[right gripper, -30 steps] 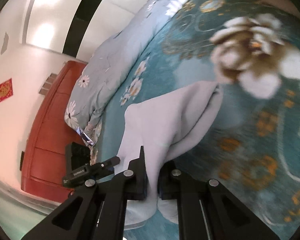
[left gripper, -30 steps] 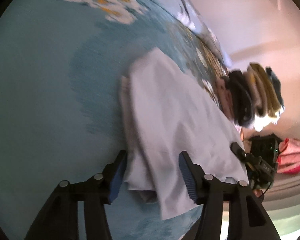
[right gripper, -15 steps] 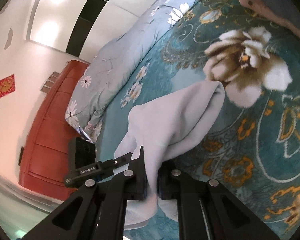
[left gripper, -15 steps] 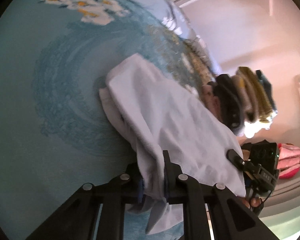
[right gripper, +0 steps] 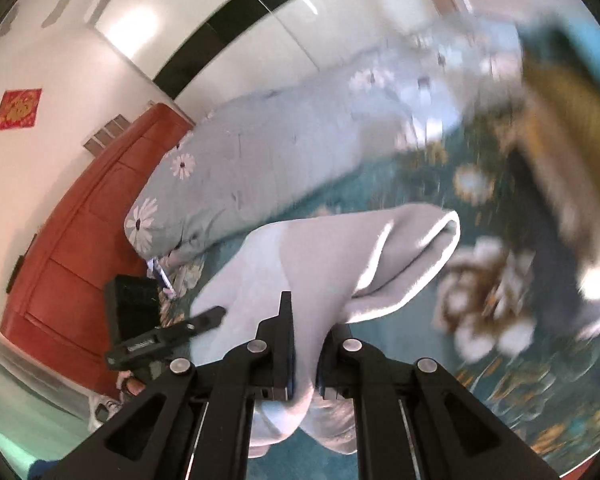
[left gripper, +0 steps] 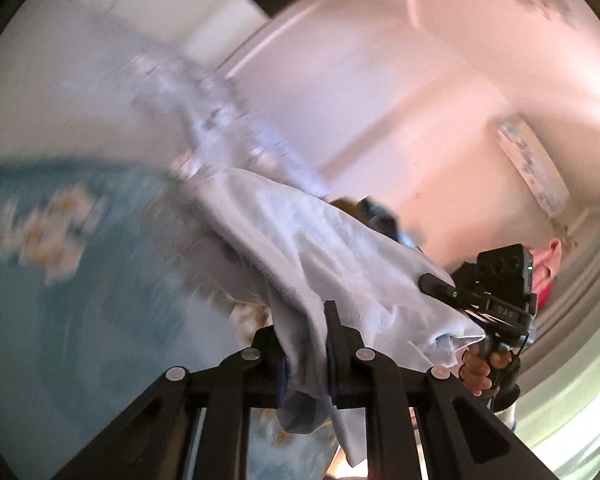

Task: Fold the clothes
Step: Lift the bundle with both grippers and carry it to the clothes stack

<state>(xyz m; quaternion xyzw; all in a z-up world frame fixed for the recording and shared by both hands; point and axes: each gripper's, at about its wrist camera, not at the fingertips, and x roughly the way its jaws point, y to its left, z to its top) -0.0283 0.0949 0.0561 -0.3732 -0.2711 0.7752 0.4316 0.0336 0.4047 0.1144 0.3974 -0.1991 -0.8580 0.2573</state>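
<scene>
A pale blue-grey folded garment (left gripper: 324, 256) hangs lifted off the teal flowered bed (left gripper: 60, 320). My left gripper (left gripper: 306, 344) is shut on one end of it. My right gripper (right gripper: 304, 344) is shut on the other end of the same garment (right gripper: 340, 256), whose folded edge droops above the bedspread (right gripper: 520, 380). The right gripper also shows in the left wrist view (left gripper: 496, 304), and the left gripper shows in the right wrist view (right gripper: 156, 332). Both views are blurred by motion.
A rolled light-blue daisy quilt (right gripper: 260, 160) lies along the far side of the bed. A stack of folded dark and mustard clothes (right gripper: 560, 120) sits at the right. A red wooden headboard (right gripper: 80, 240) stands at the left.
My left gripper closed on the garment's near end. Both grippers then lifted it off the bed, and both cameras tilted up towards the walls.
</scene>
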